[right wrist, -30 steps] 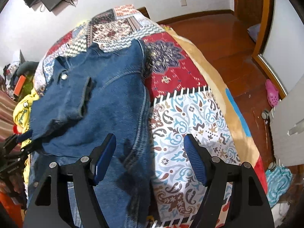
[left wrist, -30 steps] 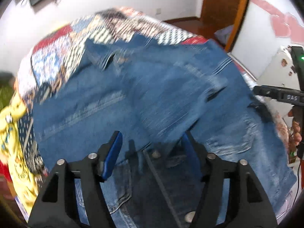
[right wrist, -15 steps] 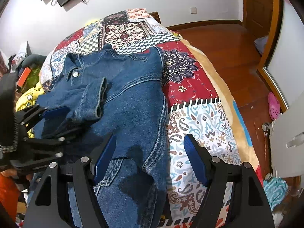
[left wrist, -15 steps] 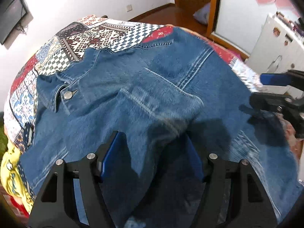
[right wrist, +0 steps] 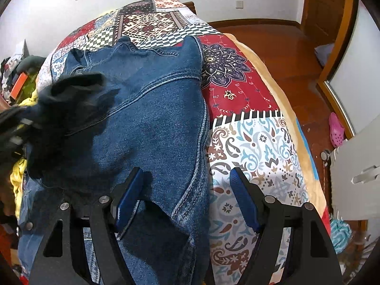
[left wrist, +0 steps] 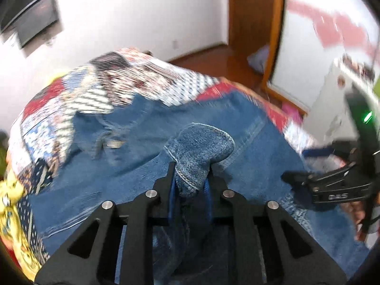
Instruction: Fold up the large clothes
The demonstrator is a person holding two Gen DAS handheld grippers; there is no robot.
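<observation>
A blue denim jacket (right wrist: pixel 154 118) lies spread on a patchwork quilt (right wrist: pixel 249 142), collar toward the far wall. My left gripper (left wrist: pixel 191 173) is shut on the jacket's sleeve cuff (left wrist: pixel 201 147) and holds it raised over the jacket body (left wrist: pixel 249 166). In the right wrist view the lifted sleeve shows as a dark blurred mass (right wrist: pixel 64 109) at the left. My right gripper (right wrist: pixel 185 201) is open and empty, hovering over the jacket's right side seam near the hem. It also shows at the right edge of the left wrist view (left wrist: pixel 332 180).
The quilt covers a bed (right wrist: pixel 285 109) with wooden floor (right wrist: pixel 285 47) to its right. A pink shoe (right wrist: pixel 336 130) lies on the floor by a white cabinet (right wrist: pixel 356 166). Yellow cloth (left wrist: pixel 9 190) lies at the bed's left edge. A screen (left wrist: pixel 35 21) hangs on the wall.
My left gripper has closed on the sleeve cuff and lifted it. The left view has swung and blurred. My right gripper stays open and has moved slightly closer over the jacket's side.
</observation>
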